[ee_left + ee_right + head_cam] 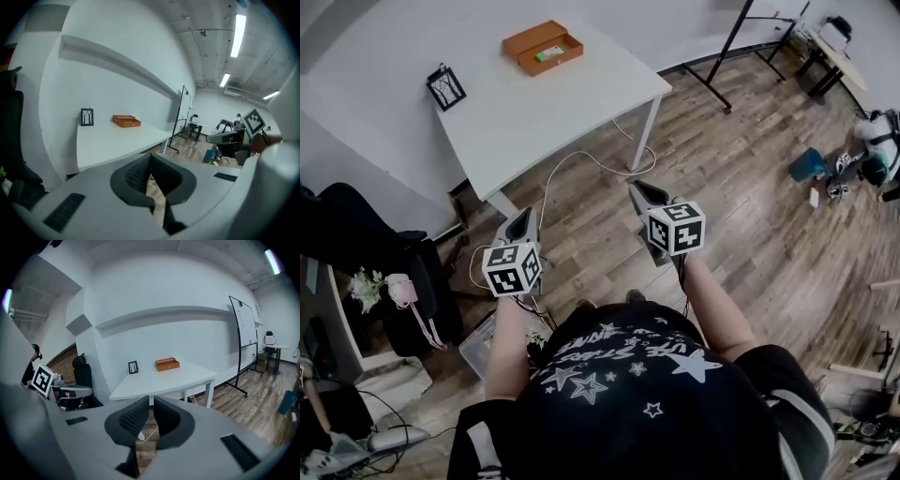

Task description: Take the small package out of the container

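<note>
An open orange container (542, 47) sits at the far end of a white table (534, 122), with a small green-and-white package (549, 52) lying inside it. Both grippers hang over the wooden floor, well short of the table. My left gripper (523, 217) is shut and holds nothing. My right gripper (637, 190) is shut too, also with nothing in it. In the left gripper view, the left gripper (150, 157) points toward the table, and the container (126, 121) looks small and far off. The right gripper (151, 399) faces the same container (167, 364); the package is too small to tell there.
A small black picture frame (446, 88) stands on the table's left part. A white cable (581, 159) trails over the floor under the table. A dark chair (356, 234) is at my left, a whiteboard stand (731, 47) at the back right, and a blue bin (807, 164) further right.
</note>
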A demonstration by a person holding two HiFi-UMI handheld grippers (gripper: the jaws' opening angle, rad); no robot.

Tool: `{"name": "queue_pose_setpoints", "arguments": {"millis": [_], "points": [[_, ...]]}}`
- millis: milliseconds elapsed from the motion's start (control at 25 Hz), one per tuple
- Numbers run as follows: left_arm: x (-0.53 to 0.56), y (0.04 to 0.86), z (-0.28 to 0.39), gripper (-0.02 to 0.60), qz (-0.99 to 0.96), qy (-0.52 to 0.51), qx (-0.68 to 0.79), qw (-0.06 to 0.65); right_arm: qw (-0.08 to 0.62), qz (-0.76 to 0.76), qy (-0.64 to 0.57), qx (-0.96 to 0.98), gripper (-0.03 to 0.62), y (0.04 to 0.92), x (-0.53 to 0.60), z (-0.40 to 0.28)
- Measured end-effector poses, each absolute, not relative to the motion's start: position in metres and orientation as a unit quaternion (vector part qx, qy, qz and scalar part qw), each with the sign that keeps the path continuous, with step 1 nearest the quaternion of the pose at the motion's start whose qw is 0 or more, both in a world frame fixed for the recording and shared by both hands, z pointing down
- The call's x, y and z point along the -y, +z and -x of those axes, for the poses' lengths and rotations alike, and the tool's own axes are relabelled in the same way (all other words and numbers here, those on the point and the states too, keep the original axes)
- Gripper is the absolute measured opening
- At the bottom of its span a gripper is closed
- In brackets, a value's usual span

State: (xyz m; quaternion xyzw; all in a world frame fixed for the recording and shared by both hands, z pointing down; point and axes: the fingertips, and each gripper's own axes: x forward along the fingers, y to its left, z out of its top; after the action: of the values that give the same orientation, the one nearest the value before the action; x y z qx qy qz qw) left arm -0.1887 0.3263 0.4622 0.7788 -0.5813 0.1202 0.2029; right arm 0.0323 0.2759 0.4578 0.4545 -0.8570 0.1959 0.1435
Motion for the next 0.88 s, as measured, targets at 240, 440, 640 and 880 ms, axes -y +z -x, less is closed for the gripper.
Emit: {"name": "queue_pose_setpoints", "arguments": {"millis": [240, 440, 640, 880], "points": [[-0.315, 0.465, 0.214, 0.018, -0.789, 0.117, 0.57, 0.2, 0.13, -0.471, 0.2, 0.849, 0.06, 0.468, -0.277, -0.015], [-0.311, 0.468, 0.216, 0.018, -0.795, 0.106, 0.56, 0.209, 0.134, -0.477, 0.203, 0.844, 0.061, 0.471, -0.278, -0.018], [-0.294, 0.48, 0.208, 0.018, -0.796, 0.116, 0.554, 0.215, 0.126, -0.49, 0.21, 0.837, 0.061, 0.48, -0.253, -0.031], [-0.24, 0.484, 0.198, 0.018, -0.785, 0.121, 0.569, 0.213, 0.119, -0.474, 0.223, 0.843, 0.061, 0.494, -0.192, -0.039]]}}
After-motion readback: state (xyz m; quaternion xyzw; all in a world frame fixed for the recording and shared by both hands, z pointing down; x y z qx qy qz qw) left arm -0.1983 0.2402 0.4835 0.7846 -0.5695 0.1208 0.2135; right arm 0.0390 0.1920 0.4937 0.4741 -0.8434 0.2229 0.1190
